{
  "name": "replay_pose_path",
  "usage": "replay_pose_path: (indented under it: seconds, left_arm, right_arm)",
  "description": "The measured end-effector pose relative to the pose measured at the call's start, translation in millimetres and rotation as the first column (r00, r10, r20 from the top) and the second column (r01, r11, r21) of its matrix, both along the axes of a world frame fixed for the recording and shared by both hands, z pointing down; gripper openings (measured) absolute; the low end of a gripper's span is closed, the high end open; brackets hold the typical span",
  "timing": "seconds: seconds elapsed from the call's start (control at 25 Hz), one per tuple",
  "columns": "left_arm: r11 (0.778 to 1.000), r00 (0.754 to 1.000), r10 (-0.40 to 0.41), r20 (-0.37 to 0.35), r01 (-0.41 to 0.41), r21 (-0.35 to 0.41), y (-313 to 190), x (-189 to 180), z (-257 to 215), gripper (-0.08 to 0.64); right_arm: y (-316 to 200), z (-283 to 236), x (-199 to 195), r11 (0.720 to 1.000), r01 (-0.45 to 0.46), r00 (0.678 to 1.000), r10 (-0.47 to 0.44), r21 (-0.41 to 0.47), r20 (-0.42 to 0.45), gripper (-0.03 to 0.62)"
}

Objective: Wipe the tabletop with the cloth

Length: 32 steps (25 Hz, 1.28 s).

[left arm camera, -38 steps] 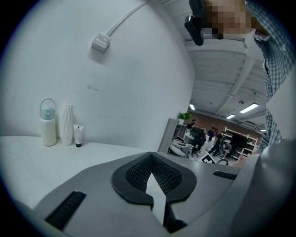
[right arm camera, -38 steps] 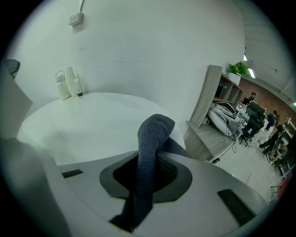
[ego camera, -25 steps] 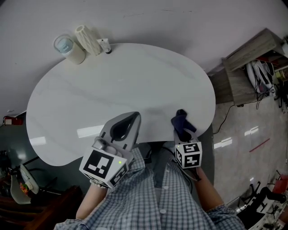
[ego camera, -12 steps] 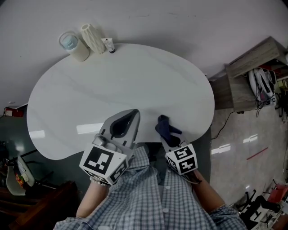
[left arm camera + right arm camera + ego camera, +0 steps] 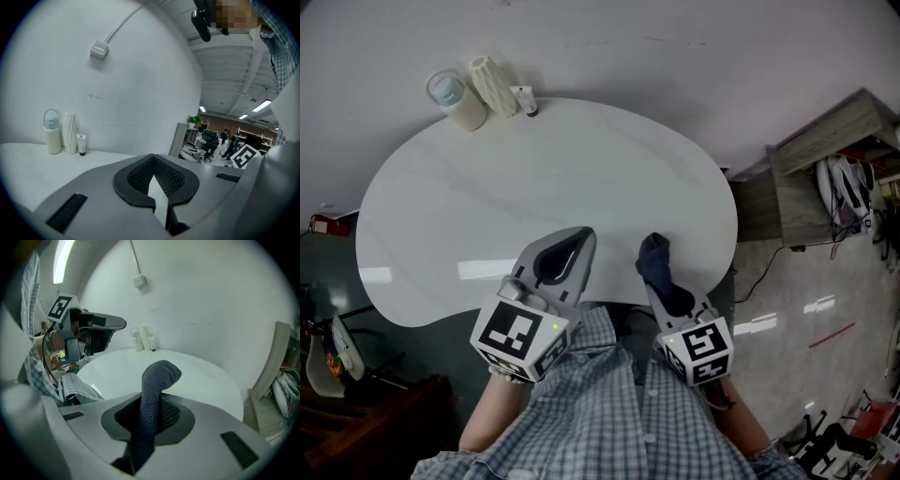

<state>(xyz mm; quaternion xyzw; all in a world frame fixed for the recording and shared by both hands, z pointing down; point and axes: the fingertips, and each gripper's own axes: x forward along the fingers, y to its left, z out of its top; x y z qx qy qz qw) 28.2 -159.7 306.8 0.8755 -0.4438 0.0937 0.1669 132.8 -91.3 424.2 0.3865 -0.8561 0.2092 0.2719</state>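
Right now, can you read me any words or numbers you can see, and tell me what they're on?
No words or numbers can be read anywhere.
Small tube at the table's far edge: any print is too small to read.
Left marker cube and right marker cube: black-and-white square patterns, not letters.
Bottle and cloth: no label shows.

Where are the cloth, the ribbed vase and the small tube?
cloth (image 5: 654, 255), head view, its bunched upper end.
ribbed vase (image 5: 494, 86), head view, middle of body.
small tube (image 5: 521, 96), head view, white body.
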Motion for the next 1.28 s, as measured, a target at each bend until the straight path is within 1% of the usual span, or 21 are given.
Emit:
replay_pose_path:
  seconds: [0.2, 0.32, 0.44, 0.56, 0.68, 0.76, 0.92, 1.04, 1.16, 1.28]
  left_arm:
    - [1.000, 1.000, -0.018, -0.007, 0.018, 0.008, 1.7, 10.2, -5.2, 0.005]
    - [1.000, 1.000, -0.016, -0.002, 0.016, 0.019, 2.5, 17.1, -8.2, 0.005]
    - [0.999, 1.000, -0.011, 0.005, 0.011, 0.041, 2.2, 24.5, -14.6, 0.005]
    - [0.998, 1.000, -0.021, 0.020, 0.020, 0.057, -2.7, 27.7, -25.4, 0.005]
    - [0.996, 1.000, -0.008, 0.022, 0.006, 0.090, -6.5, 30.6, -33.8, 0.005]
    - [0.995, 1.000, 0.000, 0.014, -0.001, 0.100, -6.5, 32.8, -35.8, 0.005]
    - [0.996, 1.000, 0.010, 0.001, -0.010, 0.091, -3.5, 40.0, -33.2, 0.005]
    - [0.996, 1.000, 0.025, 0.015, -0.026, 0.083, -0.9, 44.1, -29.3, 0.005]
    - [0.995, 1.000, 0.028, 0.000, -0.028, 0.094, -0.3, 48.1, -32.6, 0.005]
    - [0.995, 0.999, 0.033, 0.000, -0.033, 0.093, 0.1, 50.5, -31.1, 0.005]
  right_arm:
    - [-14.4, -32.5, 15.6, 0.996, -0.019, 1.000, 0.018, 0.083, 0.012, 0.052]
    - [-23.3, -52.0, 22.5, 0.989, -0.013, 1.000, 0.011, 0.147, 0.011, 0.052]
    - [-30.9, -71.0, 28.8, 0.982, -0.026, 0.999, 0.020, 0.188, 0.031, 0.052]
    - [-41.4, -92.6, 32.6, 0.968, -0.043, 0.998, 0.030, 0.246, 0.055, 0.052]
    - [-50.1, -107.8, 31.0, 0.954, -0.044, 0.998, 0.026, 0.298, 0.063, 0.052]
    - [-51.7, -111.7, 30.1, 0.949, -0.041, 0.998, 0.023, 0.311, 0.062, 0.052]
    - [-48.1, -111.2, 30.7, 0.950, -0.024, 0.999, 0.009, 0.311, 0.049, 0.052]
    - [-46.4, -110.1, 31.5, 0.952, -0.029, 0.999, 0.014, 0.305, 0.052, 0.052]
    - [-44.5, -109.6, 31.9, 0.953, -0.036, 0.998, 0.020, 0.301, 0.057, 0.052]
    - [-45.2, -109.2, 33.3, 0.952, -0.046, 0.998, 0.028, 0.303, 0.063, 0.052]
